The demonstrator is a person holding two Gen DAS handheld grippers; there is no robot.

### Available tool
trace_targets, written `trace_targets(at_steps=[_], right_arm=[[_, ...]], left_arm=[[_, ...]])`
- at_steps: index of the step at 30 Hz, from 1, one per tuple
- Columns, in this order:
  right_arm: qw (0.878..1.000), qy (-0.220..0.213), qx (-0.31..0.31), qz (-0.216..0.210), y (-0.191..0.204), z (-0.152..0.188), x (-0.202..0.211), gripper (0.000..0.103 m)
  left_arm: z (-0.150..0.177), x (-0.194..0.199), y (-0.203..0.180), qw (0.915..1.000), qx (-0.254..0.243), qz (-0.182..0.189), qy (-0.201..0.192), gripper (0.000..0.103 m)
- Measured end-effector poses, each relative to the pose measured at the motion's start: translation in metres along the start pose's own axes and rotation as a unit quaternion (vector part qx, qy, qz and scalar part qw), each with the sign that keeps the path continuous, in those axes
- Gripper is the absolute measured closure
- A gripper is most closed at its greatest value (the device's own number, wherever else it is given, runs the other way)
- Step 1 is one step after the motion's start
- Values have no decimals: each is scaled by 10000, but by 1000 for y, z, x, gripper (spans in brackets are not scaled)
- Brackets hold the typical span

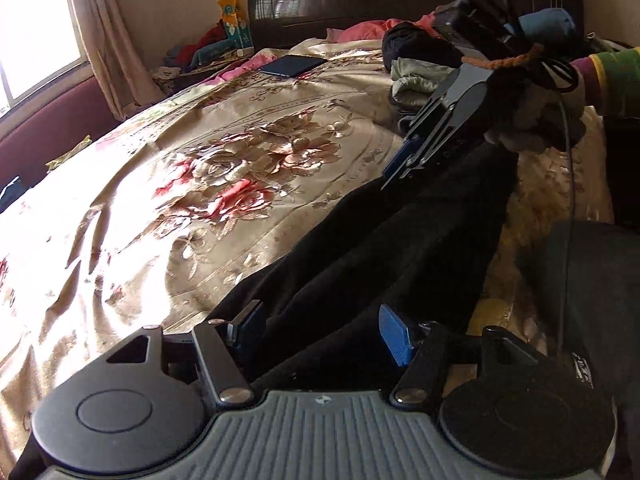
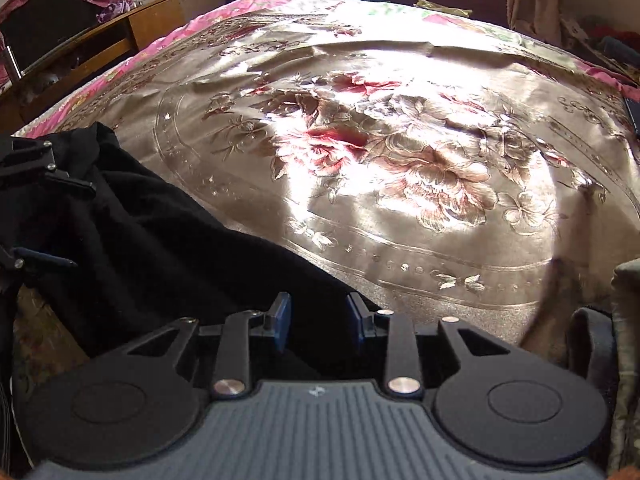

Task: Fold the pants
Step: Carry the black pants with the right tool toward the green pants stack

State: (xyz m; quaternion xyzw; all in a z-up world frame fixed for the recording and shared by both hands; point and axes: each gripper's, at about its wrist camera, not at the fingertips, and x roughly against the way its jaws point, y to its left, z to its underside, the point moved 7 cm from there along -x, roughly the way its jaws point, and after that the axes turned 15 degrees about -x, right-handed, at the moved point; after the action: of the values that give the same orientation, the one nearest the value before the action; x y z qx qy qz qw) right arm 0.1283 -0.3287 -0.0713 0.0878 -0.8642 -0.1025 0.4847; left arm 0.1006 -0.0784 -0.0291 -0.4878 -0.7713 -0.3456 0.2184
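black pants [image 1: 360, 248] partly behind left tool [image 1: 320, 332], far end cut off

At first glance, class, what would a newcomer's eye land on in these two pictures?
First, the shiny gold bedspread with red and pink flowers, lit by sun across the bed. Next, the black pants lying along its near edge. Then the left gripper, open over the pants, and the right gripper, its pads apart above the dark cloth.

Both wrist views look down, close — sharing the bedspread [image 1: 224, 168].
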Motion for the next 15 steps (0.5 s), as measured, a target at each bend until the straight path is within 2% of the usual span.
trace_targets(at_steps=[1, 3, 5, 6, 7, 9, 11, 13, 15], right_arm=[[9998, 29, -170, 15, -8, -4, -12, 77], [9986, -249, -391, 266, -26, -19, -27, 82], [9945, -445, -817, 484, -40, -34, -23, 88], [9931, -565, -907, 489, -45, -37, -13, 78], [9925, -692, -918, 419, -46, -36, 2, 78], [9904, -898, -1021, 250, -51, -25, 37, 78], [9809, -1159, -1560, 75, -62, 0, 78, 72], [9719, -1365, -1917, -49, -69, 28, 107, 70], [9728, -1398, -1832, 240, -67, 54, 125, 67]], left_arm=[[-8, -5, -4, 9999, -69, 98, -73, 26], [-24, -31, -7, 9996, -193, 212, -46, 24], [-25, -59, 2, 9991, -140, 227, 328, 24], [-23, -70, 9, 9983, -72, 226, 541, 24], [-21, -74, 16, 9976, 6, 162, 680, 24], [-22, -60, 23, 9982, 244, 102, 532, 25], [-25, -41, 22, 9986, 424, 42, 312, 24], [-27, -25, 8, 9992, 332, -36, 220, 24], [-27, -16, -15, 9997, 17, 4, 243, 24]])
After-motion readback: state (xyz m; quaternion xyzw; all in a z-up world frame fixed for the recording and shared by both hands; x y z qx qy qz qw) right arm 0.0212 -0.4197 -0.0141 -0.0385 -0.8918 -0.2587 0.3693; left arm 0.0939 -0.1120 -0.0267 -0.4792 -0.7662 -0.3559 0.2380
